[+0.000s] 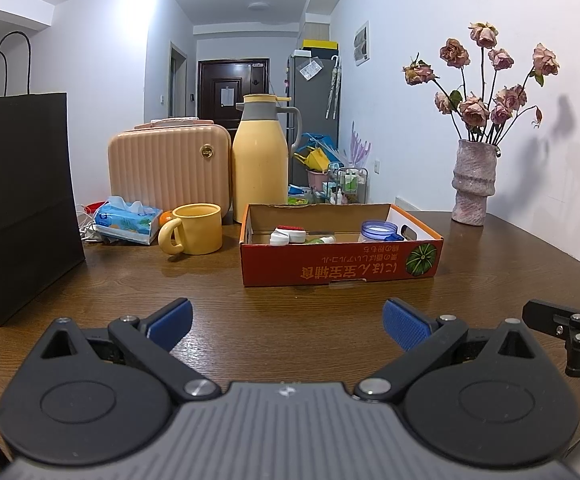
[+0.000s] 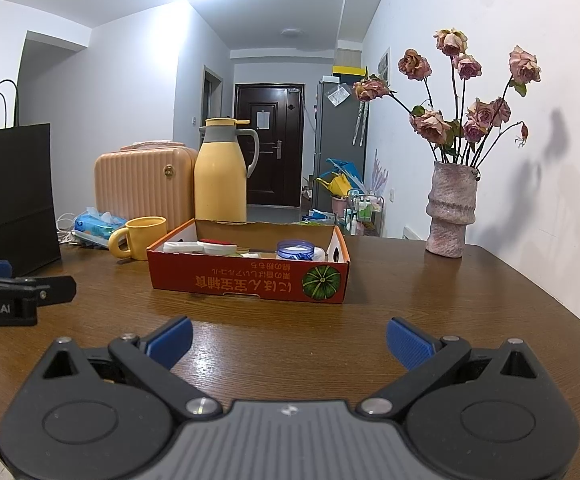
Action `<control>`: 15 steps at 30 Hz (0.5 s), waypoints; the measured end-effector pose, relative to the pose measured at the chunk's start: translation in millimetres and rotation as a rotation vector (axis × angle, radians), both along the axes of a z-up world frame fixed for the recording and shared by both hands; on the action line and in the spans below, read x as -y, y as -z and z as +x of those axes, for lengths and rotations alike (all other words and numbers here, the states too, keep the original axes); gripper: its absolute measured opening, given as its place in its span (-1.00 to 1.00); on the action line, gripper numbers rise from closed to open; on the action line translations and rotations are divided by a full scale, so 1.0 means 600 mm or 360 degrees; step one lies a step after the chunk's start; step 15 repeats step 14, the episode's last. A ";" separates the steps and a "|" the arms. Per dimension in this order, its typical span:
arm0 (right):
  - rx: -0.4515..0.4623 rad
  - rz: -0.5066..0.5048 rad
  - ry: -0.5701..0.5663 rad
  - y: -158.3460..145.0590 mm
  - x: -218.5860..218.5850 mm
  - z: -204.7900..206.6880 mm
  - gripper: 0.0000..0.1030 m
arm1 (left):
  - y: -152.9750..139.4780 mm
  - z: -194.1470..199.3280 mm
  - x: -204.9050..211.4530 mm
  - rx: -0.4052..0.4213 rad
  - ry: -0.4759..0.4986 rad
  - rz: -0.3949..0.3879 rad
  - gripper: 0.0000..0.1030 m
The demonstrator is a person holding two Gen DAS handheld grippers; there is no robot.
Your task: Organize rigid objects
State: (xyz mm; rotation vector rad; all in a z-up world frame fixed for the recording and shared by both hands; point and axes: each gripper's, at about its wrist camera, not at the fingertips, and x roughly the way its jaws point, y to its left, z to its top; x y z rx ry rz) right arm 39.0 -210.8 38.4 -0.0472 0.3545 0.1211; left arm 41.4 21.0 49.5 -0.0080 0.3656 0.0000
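Note:
An orange cardboard box (image 1: 342, 262) (image 2: 249, 280) with a pumpkin picture stands on the wooden table (image 1: 290, 328) (image 2: 290, 320). Inside lie a clear jar with a blue rim (image 1: 378, 230) (image 2: 296, 249), a white case with a red top (image 1: 289, 234) (image 2: 209, 245) and other small items, partly hidden by the box wall. My left gripper (image 1: 287, 322) is open and empty, short of the box. My right gripper (image 2: 289, 340) is open and empty too, also short of the box. Each gripper shows at the edge of the other's view.
A yellow mug (image 1: 193, 229) (image 2: 139, 238), a yellow thermos (image 1: 261, 158) (image 2: 221, 172), a peach case (image 1: 169, 166), a tissue pack (image 1: 127, 220) and a black paper bag (image 1: 17, 200) stand to the left. A vase of dried roses (image 1: 473, 184) (image 2: 450, 212) is at the right by the wall.

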 end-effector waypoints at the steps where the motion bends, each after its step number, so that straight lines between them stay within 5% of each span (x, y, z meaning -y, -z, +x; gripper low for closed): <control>1: 0.0000 0.0000 0.0000 0.000 0.000 0.000 1.00 | 0.000 0.000 0.000 0.0002 0.0001 0.0001 1.00; 15: -0.0011 -0.0003 -0.0004 0.002 -0.005 0.000 1.00 | 0.000 0.002 -0.002 0.0002 0.0042 -0.0011 1.00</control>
